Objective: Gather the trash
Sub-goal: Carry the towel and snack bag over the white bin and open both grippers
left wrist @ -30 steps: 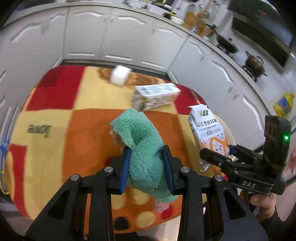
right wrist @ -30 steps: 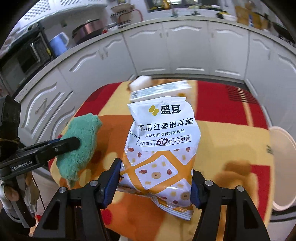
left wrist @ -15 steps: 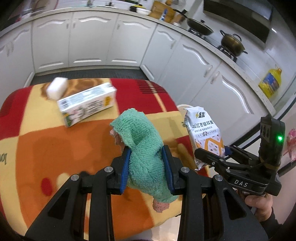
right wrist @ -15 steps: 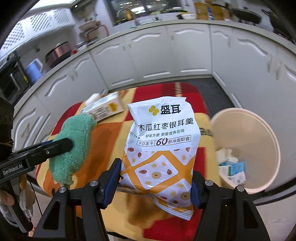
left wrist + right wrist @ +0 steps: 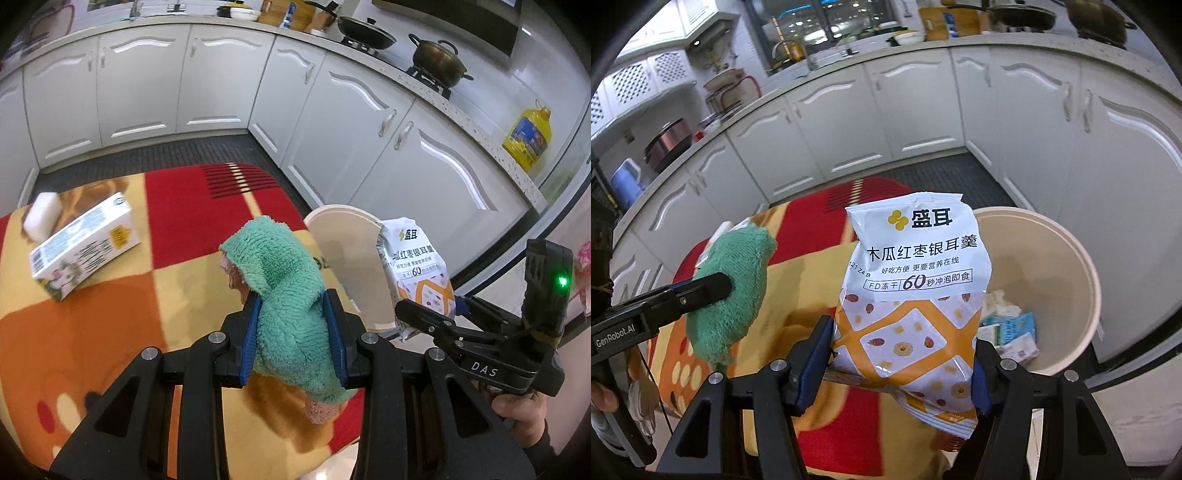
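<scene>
The black plastic left gripper has blue pads and silver screws; the right gripper looks the same.

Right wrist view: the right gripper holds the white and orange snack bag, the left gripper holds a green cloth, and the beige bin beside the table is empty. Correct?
Not quite. The bin is not empty: the right wrist view shows cartons and crumpled paper at its bottom. The rest stands: the right gripper holds the snack bag, and the left gripper holds the green cloth.

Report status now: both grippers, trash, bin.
Left gripper shut on cloth. Right gripper shut on bag. Bin beside table, already holding trash. Nothing in the way.
</scene>
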Demonstrator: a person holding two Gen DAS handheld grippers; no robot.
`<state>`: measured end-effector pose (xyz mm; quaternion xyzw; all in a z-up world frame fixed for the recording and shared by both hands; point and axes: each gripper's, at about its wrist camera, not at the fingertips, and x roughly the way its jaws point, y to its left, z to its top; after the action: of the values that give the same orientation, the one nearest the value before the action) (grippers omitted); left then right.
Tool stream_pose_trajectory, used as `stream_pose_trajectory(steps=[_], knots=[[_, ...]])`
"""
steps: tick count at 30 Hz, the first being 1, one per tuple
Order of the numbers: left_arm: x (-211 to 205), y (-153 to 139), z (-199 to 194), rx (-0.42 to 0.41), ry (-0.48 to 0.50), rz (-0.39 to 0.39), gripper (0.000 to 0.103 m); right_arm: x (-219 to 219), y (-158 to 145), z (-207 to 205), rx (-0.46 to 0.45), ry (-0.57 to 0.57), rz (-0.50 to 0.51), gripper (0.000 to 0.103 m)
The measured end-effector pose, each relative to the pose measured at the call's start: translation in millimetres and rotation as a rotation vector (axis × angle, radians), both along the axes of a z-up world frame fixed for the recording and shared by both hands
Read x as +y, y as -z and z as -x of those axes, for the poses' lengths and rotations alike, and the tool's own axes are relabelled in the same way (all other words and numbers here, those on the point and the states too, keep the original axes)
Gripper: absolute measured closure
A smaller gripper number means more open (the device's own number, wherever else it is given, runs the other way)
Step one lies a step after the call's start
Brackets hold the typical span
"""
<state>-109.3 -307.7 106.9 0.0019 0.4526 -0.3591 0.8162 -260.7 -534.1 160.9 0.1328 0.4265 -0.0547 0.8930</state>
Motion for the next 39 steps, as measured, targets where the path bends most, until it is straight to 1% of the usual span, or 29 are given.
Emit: stream_pose_trajectory(steps=[9,15,22,32,39], knots=[[-36.4,8.2,-6.3,0.012,0.037,-0.008,0.072,-30.7,5.8,2.4,0.017,0.062,-0.002,0.041],[-59.4,12.8,-11.2,0.027,0.065,0.004,0.072,-54.1,17.0,2.3,0.037,0.105,-0.019,0.041],[-93.1,22.5,-15.1,0.038,0.1,-0.007,0.072,-78.8,32.6,-2.1,0.07,0.152,-0.046,0.041],[-131.8,40.5,-22.5,0.055,0.13,-0.025,0.072,-104.7,53.6,-9.6,0.118,0.21,-0.063,0.041],[-146.6,53.3,-27.6,0.067,0.138,-0.033,0.072,-112.0,65.8,-19.2,0.153,0.228,-0.074,0.041]])
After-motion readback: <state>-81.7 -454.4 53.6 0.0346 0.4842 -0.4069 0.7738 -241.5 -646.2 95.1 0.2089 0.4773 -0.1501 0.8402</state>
